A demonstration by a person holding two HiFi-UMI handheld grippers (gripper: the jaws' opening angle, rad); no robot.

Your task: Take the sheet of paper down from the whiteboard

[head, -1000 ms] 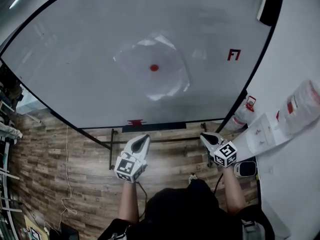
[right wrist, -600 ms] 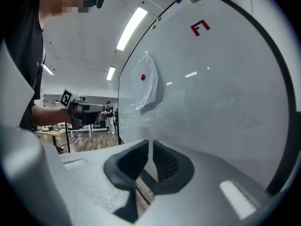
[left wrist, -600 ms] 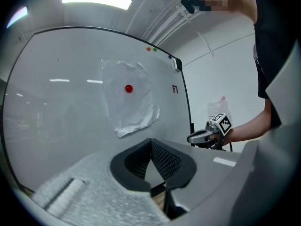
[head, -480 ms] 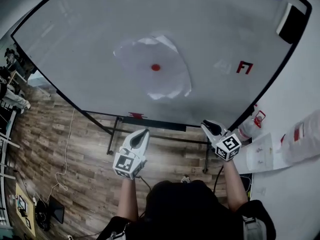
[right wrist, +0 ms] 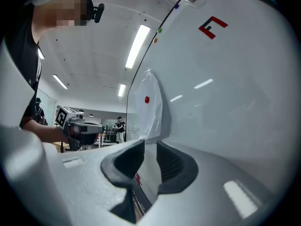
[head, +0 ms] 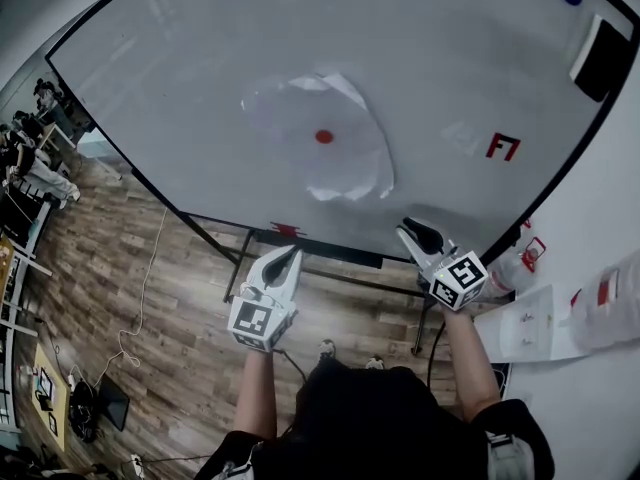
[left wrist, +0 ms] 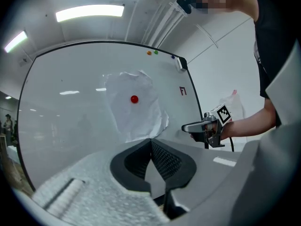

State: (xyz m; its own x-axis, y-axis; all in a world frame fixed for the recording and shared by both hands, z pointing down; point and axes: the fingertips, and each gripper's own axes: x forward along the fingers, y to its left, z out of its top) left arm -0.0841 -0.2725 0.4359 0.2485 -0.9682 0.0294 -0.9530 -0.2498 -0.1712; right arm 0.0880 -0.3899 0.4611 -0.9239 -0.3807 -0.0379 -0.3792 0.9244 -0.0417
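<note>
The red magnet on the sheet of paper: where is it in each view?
Head view: red magnet above centre, in the middle of the sheet of paper.
Left gripper view: magnet left of centre, on the sheet.
Right gripper view: magnet left of centre, on the sheet seen edge-on.
Shared landmark: the red F mark, right of the magnet in every view.

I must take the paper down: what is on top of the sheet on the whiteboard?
A round red magnet sits near the middle of the sheet of paper. The whiteboard behind it is hidden.
</note>
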